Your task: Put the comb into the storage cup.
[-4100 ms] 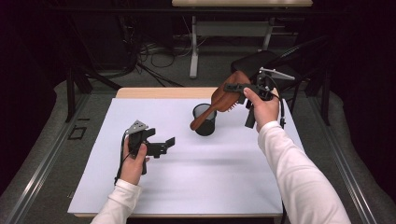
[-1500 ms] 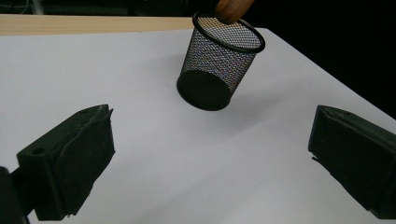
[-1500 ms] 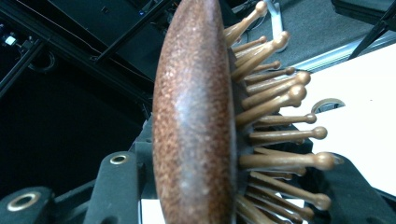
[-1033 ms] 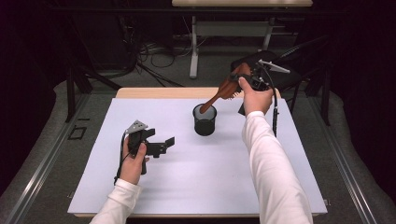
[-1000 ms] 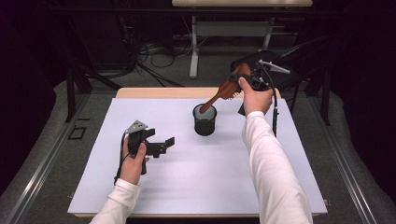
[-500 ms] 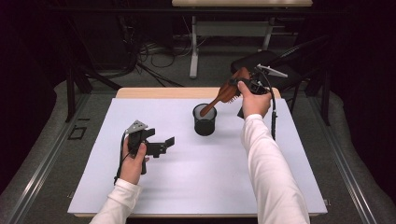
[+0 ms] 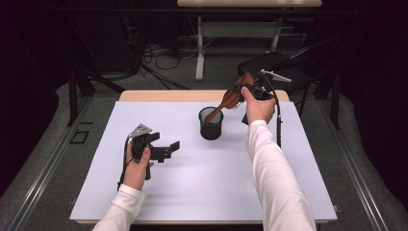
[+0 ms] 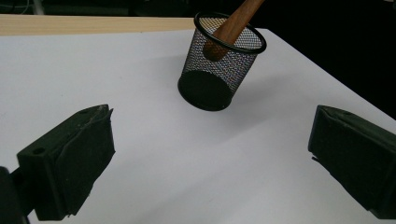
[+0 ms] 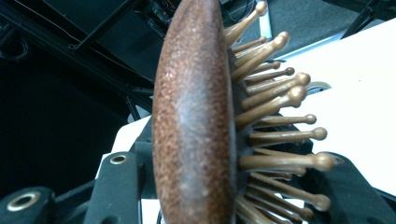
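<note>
Lowered since a second ago, the hairbrush (image 7: 231,99) handle now dips into the cup (image 7: 211,124), right gripper (image 7: 250,91) jaws clamped on its head; left gripper (image 7: 161,150) jaws apart.

Counter (image 7: 192,192) was evenly lit from above; surroundings stayed dark. Shadows were soft, with no glare. High view was sharp; hairbrush (image 9: 196,121) close-up was slightly soft.
</note>
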`<state>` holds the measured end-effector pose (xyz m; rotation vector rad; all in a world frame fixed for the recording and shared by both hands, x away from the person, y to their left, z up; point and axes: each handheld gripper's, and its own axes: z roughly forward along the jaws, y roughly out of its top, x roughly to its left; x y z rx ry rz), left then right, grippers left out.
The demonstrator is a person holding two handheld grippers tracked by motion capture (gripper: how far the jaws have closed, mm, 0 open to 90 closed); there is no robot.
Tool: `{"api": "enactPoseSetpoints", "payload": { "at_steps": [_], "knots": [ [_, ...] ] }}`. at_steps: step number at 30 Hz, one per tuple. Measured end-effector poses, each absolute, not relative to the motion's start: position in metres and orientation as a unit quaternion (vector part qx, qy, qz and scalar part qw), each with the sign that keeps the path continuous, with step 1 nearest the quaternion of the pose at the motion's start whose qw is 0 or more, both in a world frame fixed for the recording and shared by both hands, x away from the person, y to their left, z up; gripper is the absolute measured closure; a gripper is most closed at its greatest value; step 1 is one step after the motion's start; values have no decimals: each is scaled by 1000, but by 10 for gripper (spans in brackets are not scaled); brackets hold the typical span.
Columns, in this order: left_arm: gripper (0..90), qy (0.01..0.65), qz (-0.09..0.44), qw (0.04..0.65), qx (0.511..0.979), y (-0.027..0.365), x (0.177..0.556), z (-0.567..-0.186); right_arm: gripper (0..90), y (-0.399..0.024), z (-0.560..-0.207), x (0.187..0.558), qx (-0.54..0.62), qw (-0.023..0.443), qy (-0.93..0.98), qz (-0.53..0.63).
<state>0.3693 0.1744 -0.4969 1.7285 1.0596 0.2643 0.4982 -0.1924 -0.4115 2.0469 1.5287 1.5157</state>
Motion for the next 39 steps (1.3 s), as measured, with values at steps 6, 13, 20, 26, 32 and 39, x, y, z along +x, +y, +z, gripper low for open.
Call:
{"api": "enactPoseSetpoints", "payload": {
  "at_steps": [6, 13, 20, 26, 32, 39],
  "knots": [
    [3, 442, 110, 522, 721, 174, 369, -497, 474, -187, -414, 499, 686, 88, 517, 504],
    [3, 442, 109, 522, 721, 174, 370, -497, 474, -184, -418, 499, 683, 91, 523, 501],
    [3, 444, 109, 522, 721, 175, 370, -497, 474, -182, -422, 500, 685, 90, 525, 497],
    [3, 444, 109, 521, 721, 175, 370, -497, 474, -181, -425, 500, 685, 91, 528, 495],
    [3, 445, 109, 520, 721, 175, 370, -497, 474, -178, -426, 501, 684, 92, 529, 494],
    [3, 446, 109, 521, 720, 175, 370, -497, 474, -174, -430, 501, 684, 92, 533, 491]
  ]
}}
